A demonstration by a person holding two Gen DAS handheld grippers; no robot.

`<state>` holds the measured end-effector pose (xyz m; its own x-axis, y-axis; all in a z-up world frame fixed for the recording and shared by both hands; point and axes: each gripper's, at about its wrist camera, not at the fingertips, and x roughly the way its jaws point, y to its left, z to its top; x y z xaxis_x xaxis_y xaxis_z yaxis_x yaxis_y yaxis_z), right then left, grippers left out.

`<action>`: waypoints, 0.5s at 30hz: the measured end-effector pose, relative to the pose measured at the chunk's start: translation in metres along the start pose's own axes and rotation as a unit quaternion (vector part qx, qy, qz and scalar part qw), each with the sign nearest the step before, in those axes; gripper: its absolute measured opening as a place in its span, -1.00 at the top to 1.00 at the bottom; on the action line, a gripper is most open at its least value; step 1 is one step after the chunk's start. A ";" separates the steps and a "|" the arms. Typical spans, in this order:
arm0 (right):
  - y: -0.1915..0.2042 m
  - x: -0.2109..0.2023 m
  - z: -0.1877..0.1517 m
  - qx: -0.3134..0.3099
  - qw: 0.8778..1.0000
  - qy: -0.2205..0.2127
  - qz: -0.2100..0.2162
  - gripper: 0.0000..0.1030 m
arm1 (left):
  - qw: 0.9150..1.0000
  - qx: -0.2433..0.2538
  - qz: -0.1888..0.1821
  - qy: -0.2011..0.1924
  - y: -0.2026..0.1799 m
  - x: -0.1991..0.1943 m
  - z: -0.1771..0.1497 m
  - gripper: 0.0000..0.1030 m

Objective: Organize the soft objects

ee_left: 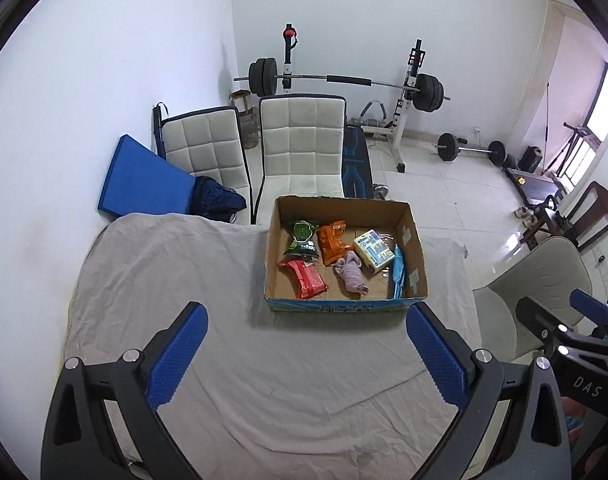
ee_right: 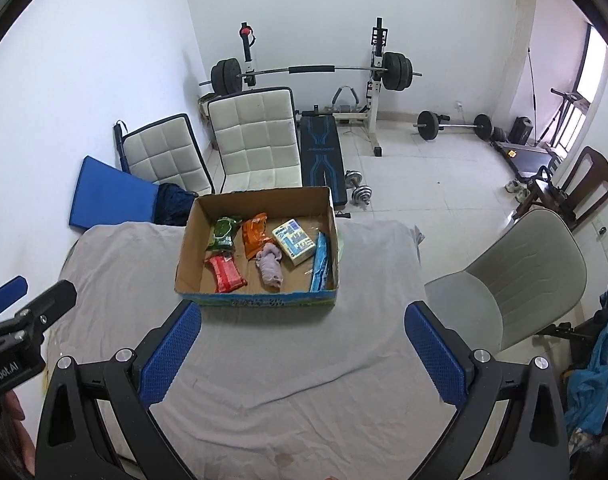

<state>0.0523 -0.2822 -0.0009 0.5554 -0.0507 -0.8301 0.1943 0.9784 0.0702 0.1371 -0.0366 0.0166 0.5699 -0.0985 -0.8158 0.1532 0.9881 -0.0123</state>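
Observation:
An open cardboard box (ee_left: 416, 264) (ee_right: 187, 240) stands on the grey-clothed table (ee_left: 183, 280) (ee_right: 123, 264). Inside lie a green packet (ee_left: 302, 237) (ee_right: 223, 233), an orange packet (ee_left: 334, 240) (ee_right: 255, 235), a red packet (ee_left: 306, 278) (ee_right: 225, 273), a lilac cloth (ee_left: 352, 273) (ee_right: 269, 266), a tissue pack (ee_left: 374, 250) (ee_right: 295, 241) and a blue packet (ee_left: 398, 274) (ee_right: 320, 262). My left gripper (ee_left: 307, 316) is open and empty, in front of the box. My right gripper (ee_right: 303, 314) is open and empty, beside it.
Two white padded chairs (ee_left: 299, 140) (ee_right: 255, 140) and a blue mat (ee_left: 143, 176) (ee_right: 111, 196) stand behind the table. A grey chair (ee_left: 544, 280) (ee_right: 520, 272) is at the right. A barbell rack (ee_left: 344, 80) (ee_right: 312, 70) stands by the far wall.

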 end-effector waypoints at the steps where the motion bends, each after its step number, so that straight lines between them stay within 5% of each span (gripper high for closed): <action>1: 0.000 0.002 0.002 0.000 1.000 -0.001 -0.003 -1.00 | 1.000 0.000 0.003 0.000 -0.001 0.002 0.001 -0.98; 15: 0.002 0.014 0.017 -0.005 1.000 -0.010 -0.002 -1.00 | 1.000 -0.003 0.003 0.001 -0.004 0.014 0.009 -0.98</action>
<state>0.0738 -0.2838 -0.0028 0.5705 -0.0577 -0.8193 0.1878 0.9803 0.0617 0.1514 -0.0426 0.0104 0.5685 -0.0927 -0.8175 0.1458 0.9892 -0.0108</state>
